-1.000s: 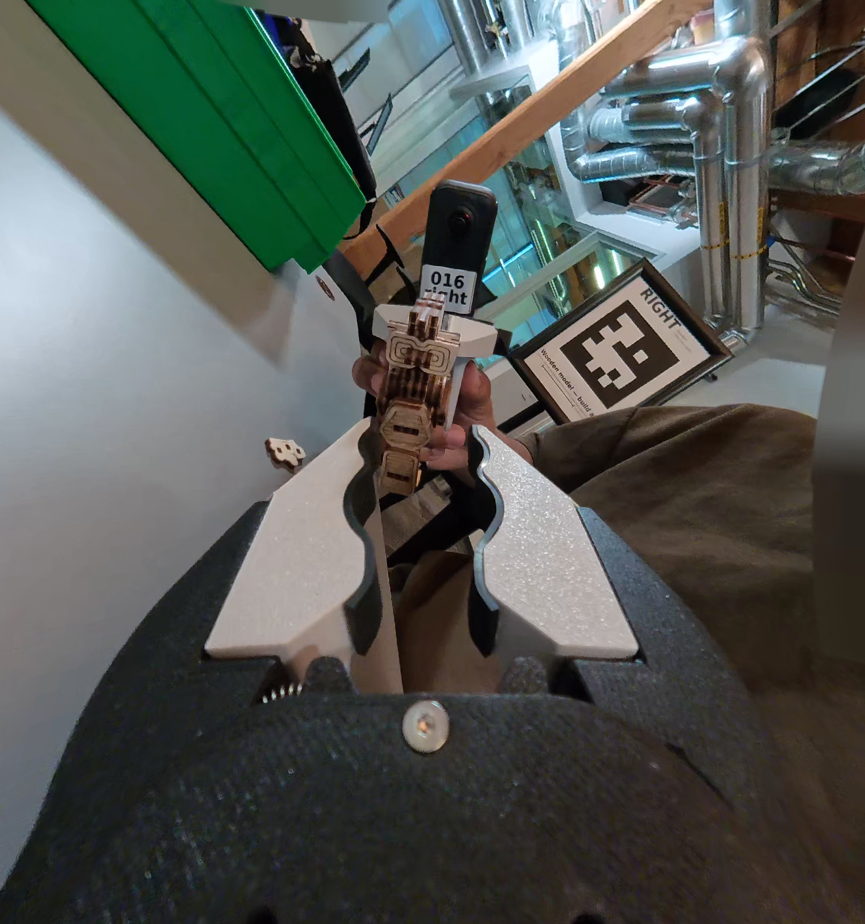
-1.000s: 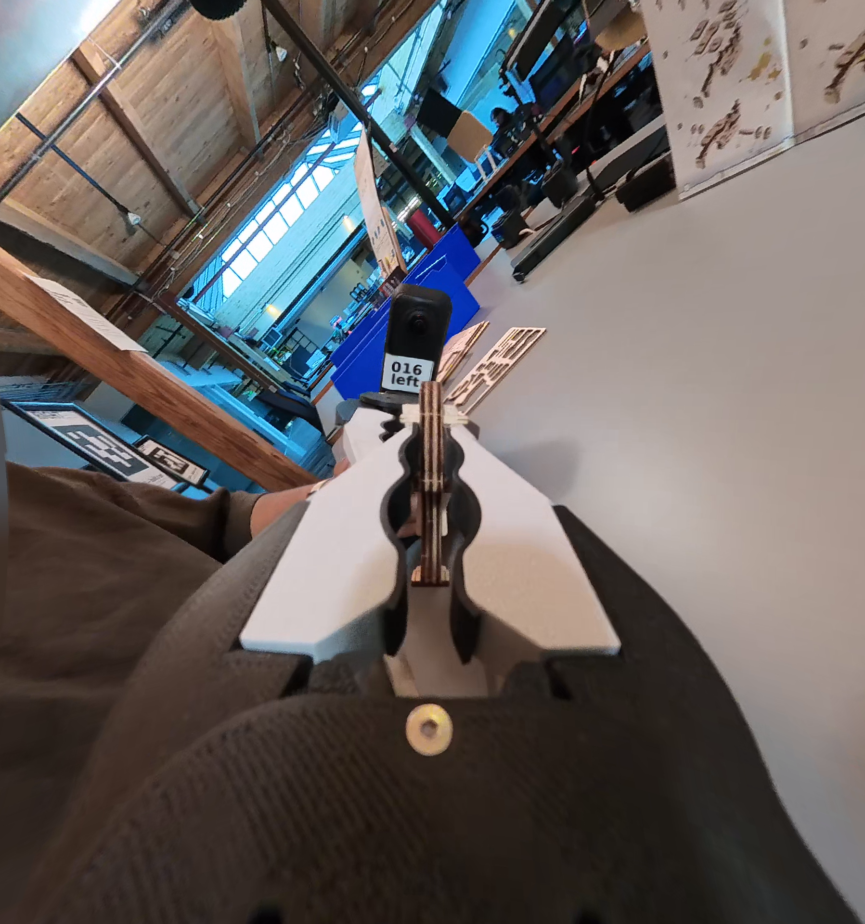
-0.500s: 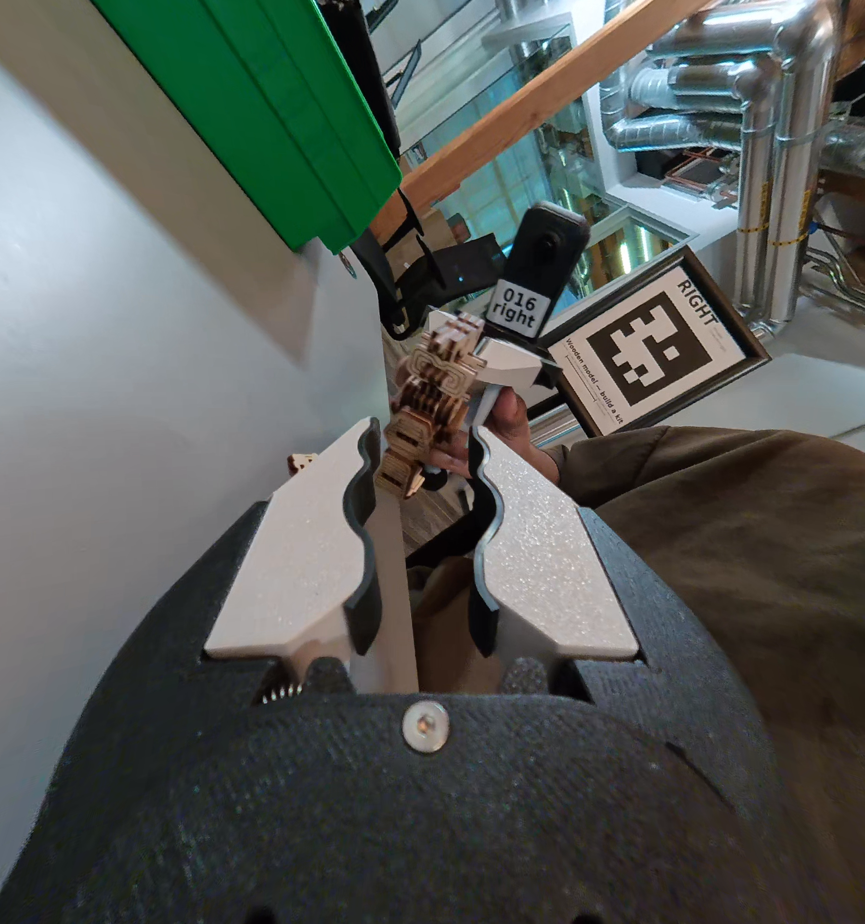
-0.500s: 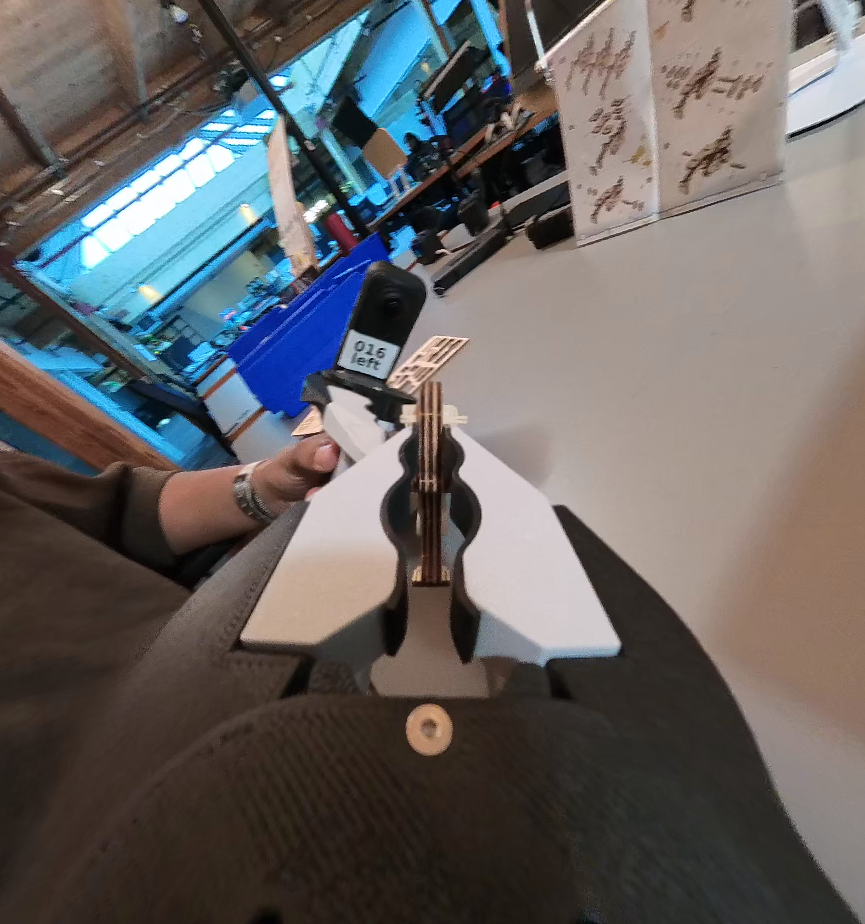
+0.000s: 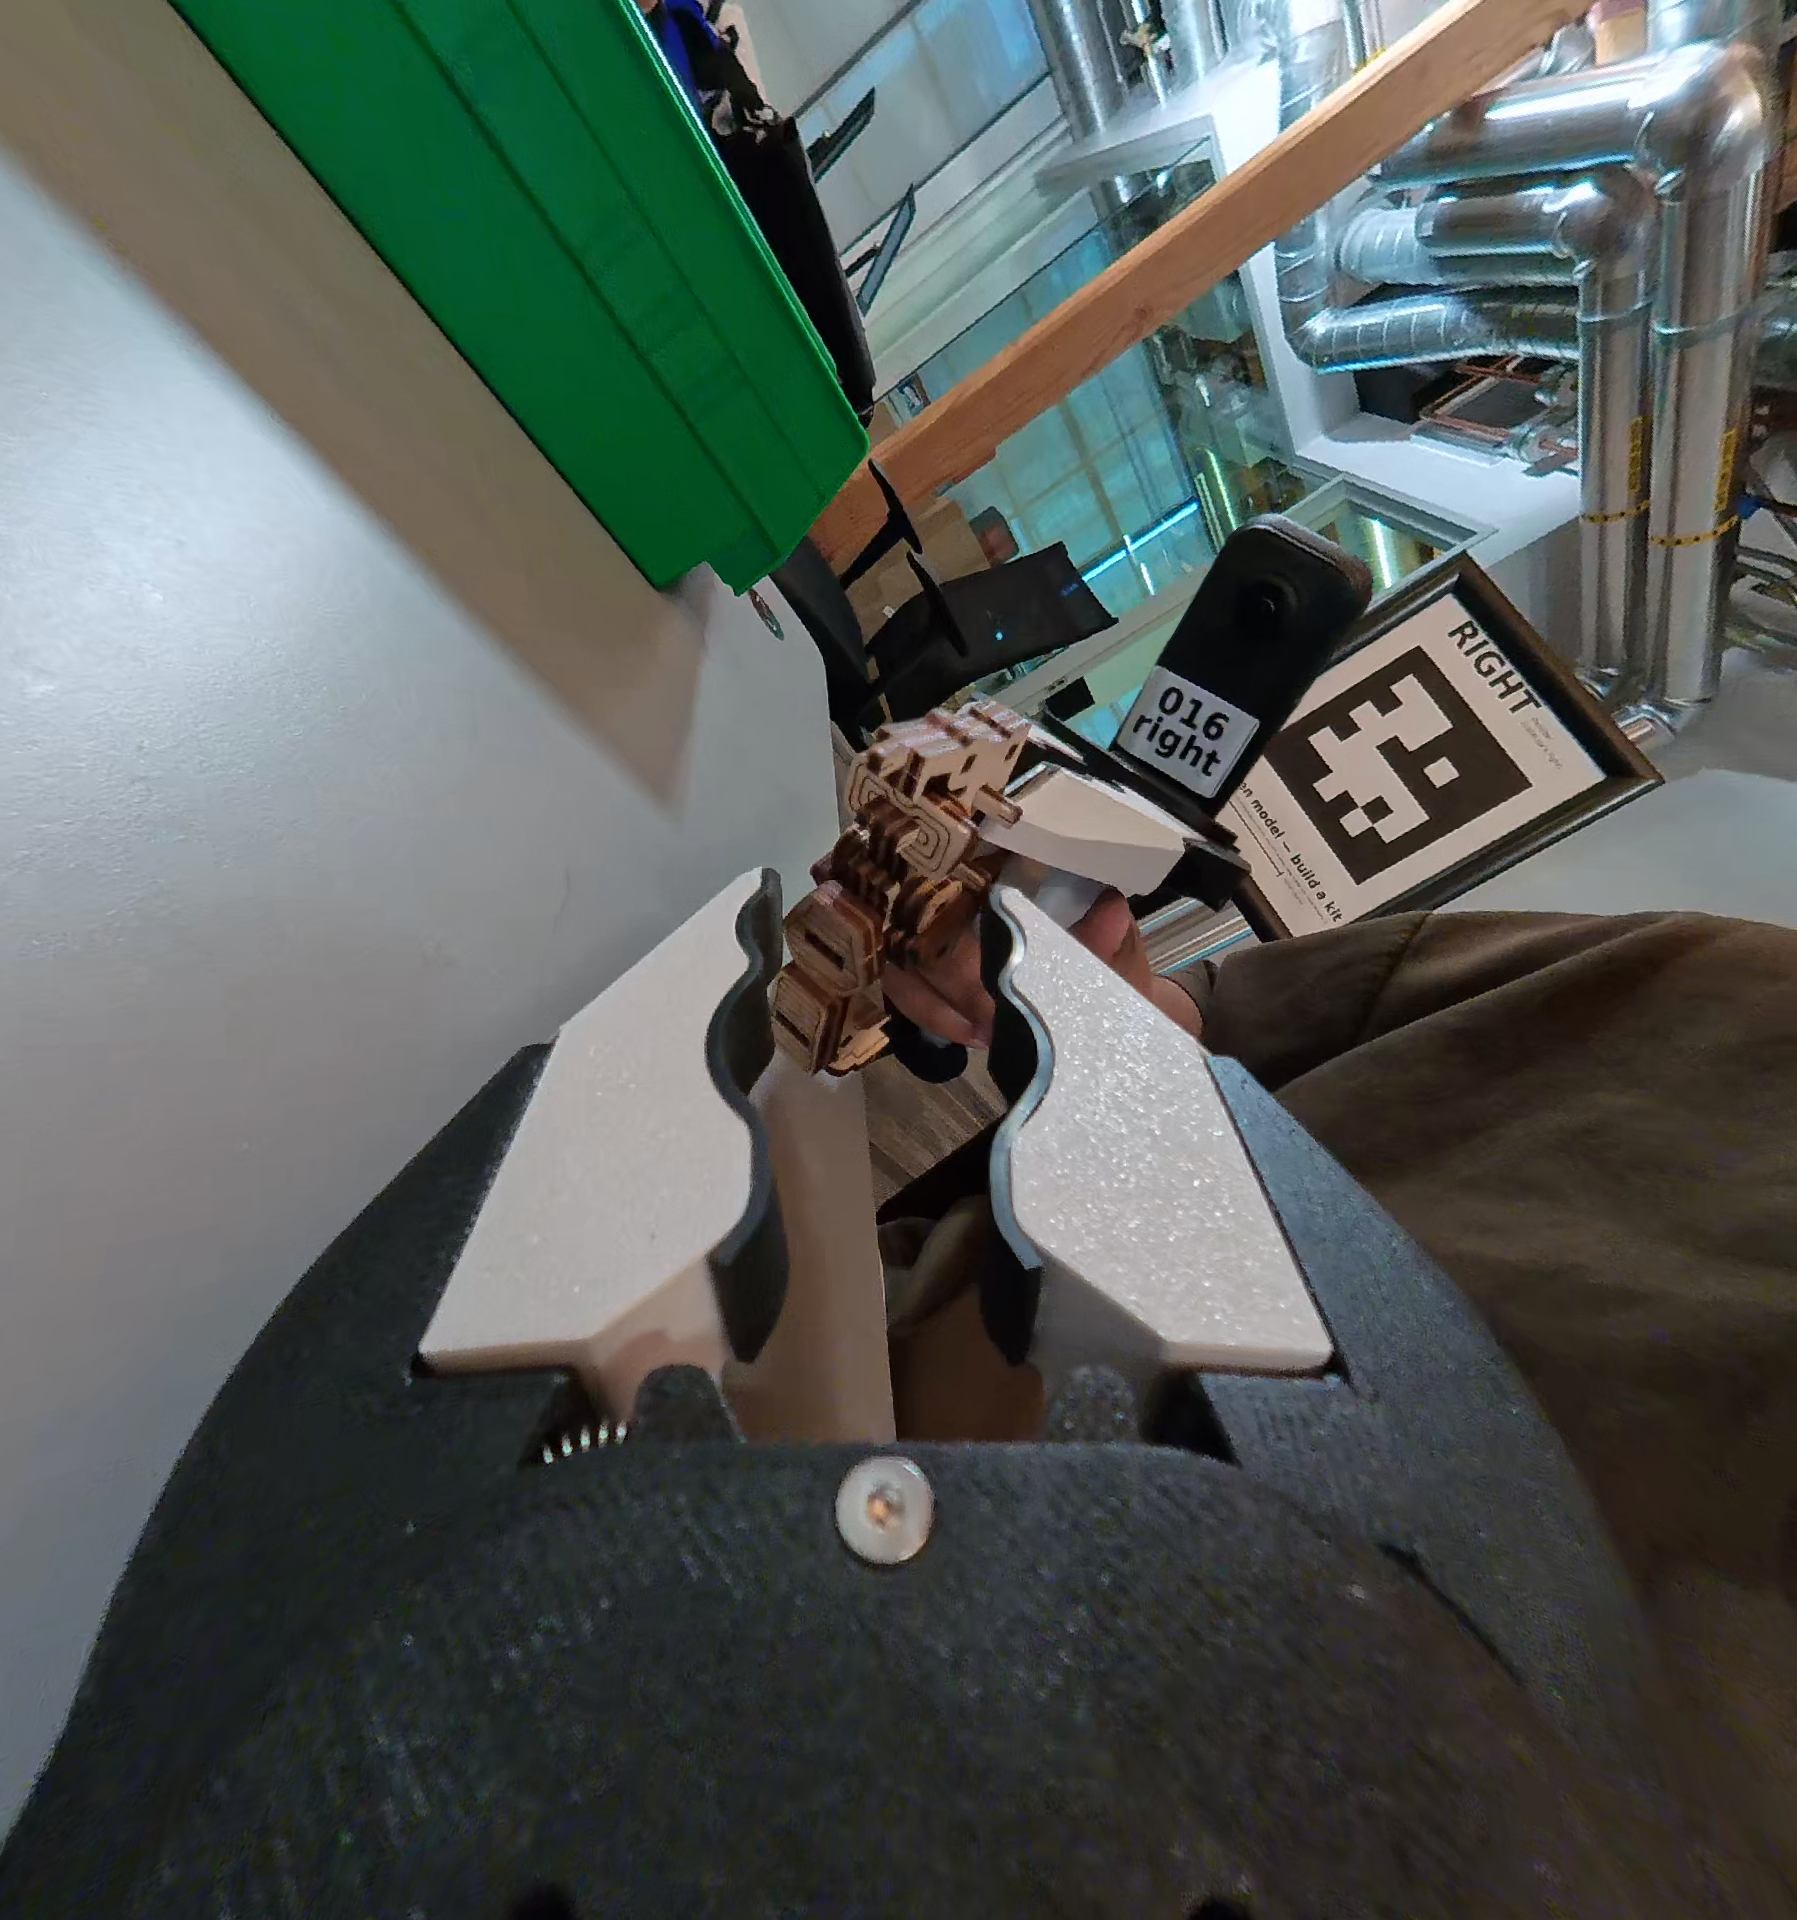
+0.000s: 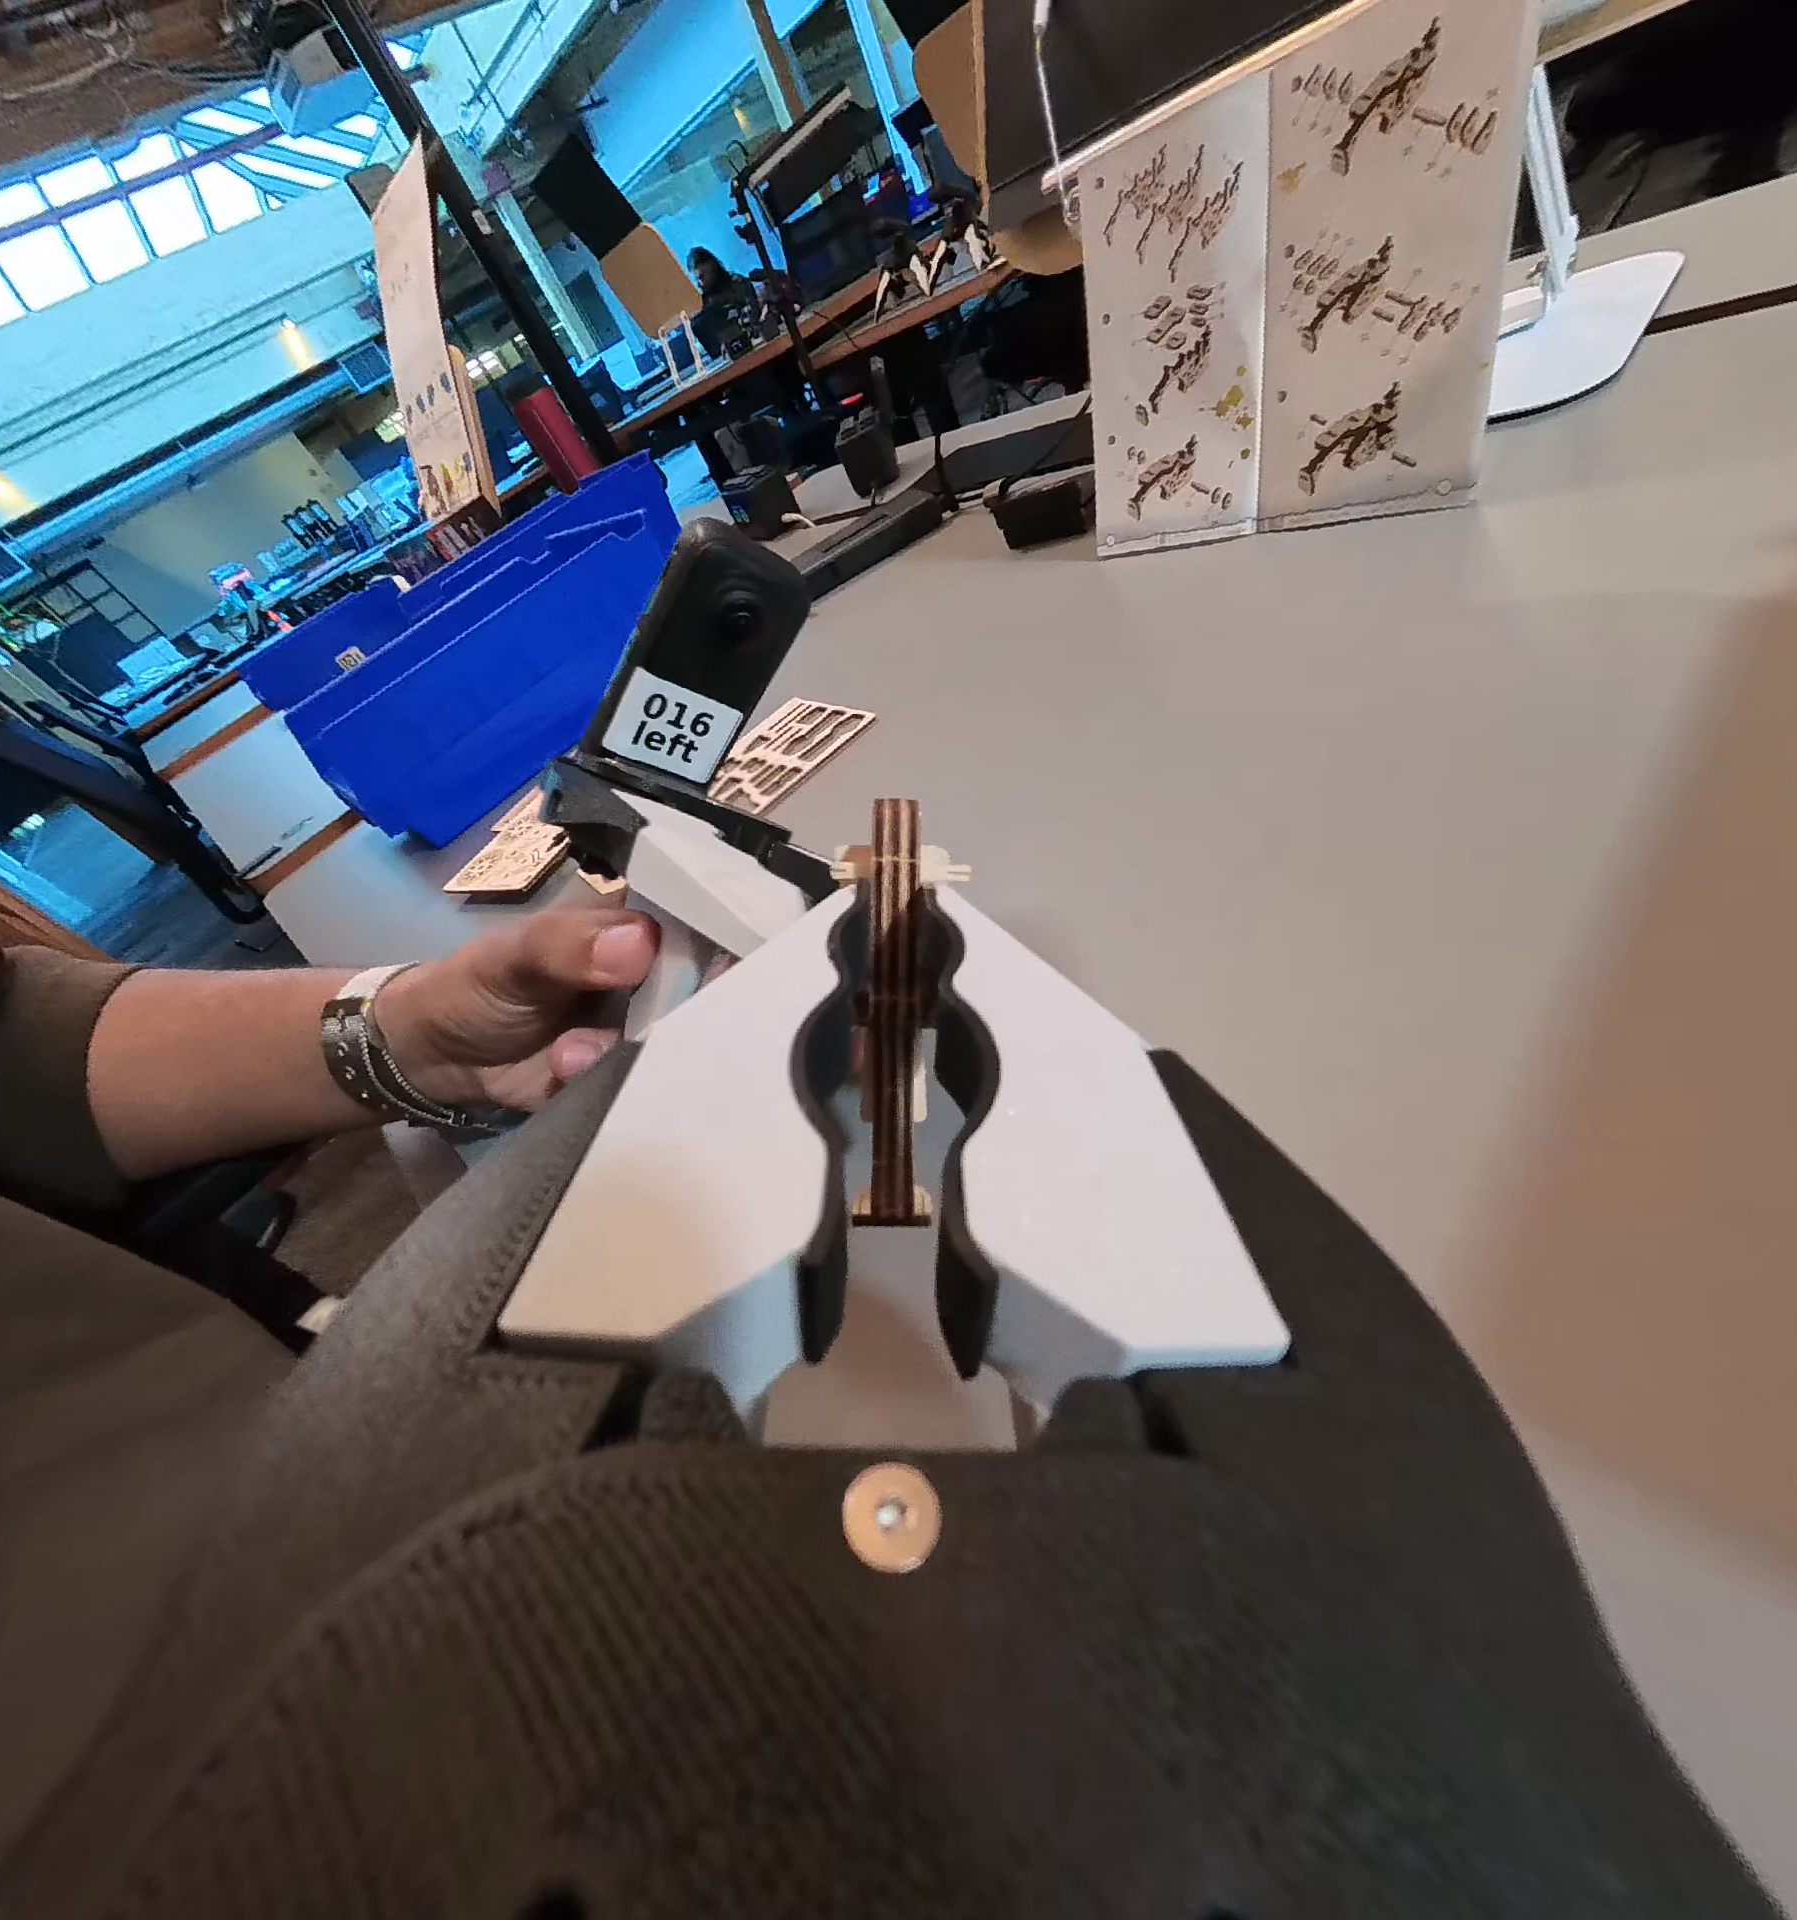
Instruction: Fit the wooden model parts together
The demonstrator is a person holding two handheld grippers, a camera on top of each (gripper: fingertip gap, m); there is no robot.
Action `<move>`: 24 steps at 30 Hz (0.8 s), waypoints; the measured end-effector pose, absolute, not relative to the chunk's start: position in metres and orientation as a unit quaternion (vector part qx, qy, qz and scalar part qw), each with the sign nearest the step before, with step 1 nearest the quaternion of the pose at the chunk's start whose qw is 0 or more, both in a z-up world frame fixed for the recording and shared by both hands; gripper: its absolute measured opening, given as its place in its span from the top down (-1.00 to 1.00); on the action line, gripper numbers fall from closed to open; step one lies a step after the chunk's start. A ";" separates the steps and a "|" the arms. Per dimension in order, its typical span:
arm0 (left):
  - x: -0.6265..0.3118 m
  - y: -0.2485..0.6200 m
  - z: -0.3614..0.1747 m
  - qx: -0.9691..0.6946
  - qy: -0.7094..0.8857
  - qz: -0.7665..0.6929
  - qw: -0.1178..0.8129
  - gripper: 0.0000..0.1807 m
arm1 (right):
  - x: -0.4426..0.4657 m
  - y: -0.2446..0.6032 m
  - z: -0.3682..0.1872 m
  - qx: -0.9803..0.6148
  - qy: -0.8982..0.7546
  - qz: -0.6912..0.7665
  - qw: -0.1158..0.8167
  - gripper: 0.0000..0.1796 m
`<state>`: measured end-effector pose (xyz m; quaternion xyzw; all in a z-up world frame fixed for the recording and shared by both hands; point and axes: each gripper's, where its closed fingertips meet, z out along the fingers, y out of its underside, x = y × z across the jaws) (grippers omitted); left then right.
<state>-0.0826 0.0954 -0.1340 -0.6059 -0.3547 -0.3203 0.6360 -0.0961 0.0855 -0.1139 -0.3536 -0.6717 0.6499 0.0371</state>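
Your right gripper (image 6: 889,914) was clamped on the wooden model (image 5: 899,894), held edge-on along its fingers above the desk (image 6: 1393,831). Your left gripper (image 5: 878,925) stood open and empty, the model's lower end just ahead between its fingertips, long axis running roughly in line with the fingers, so the left was placed to close on it. Flat part sheets (image 6: 795,748) lay toward the desk's far left edge beside a blue bin (image 6: 458,686), contents unseen.
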 end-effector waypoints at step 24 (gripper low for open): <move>-0.090 0.089 -0.129 -0.576 -0.371 -0.335 0.647 0.71 | -0.103 0.094 -0.113 -0.384 -0.644 0.661 0.002 0.92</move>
